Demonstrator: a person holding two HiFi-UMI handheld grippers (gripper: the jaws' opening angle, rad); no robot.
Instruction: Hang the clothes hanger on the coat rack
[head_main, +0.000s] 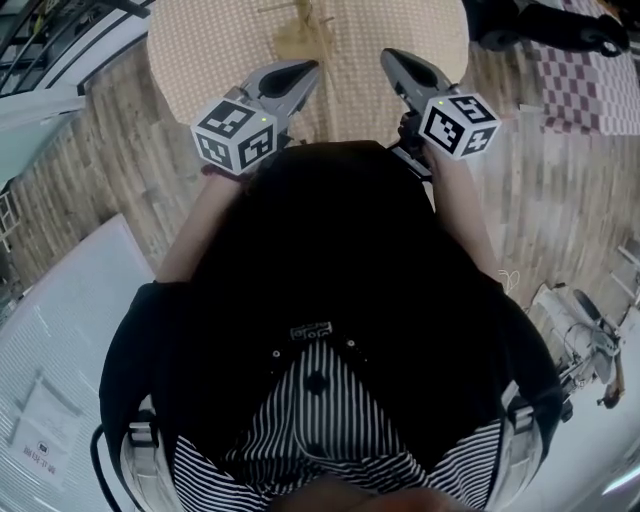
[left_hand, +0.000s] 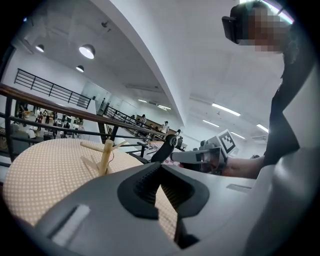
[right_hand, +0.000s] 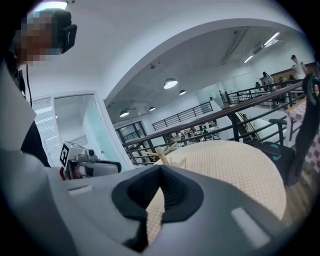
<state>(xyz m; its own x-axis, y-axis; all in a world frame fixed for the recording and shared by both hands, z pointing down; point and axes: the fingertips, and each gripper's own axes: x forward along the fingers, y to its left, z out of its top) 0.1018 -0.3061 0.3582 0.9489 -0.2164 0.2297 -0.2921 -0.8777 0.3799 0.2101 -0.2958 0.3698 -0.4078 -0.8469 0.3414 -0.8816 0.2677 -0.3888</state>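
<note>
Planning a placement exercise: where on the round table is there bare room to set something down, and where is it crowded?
Bare cloth lies left of the small wooden rack out to the rim, and right of it likewise. The near edge is crowded: the left gripper and right gripper, both shut and empty, are held there.

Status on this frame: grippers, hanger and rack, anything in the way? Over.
Left gripper shut, empty; right gripper shut, empty. Coat rack upright on the round table, no clothes hanger in view. Nothing between grippers and rack.
</note>
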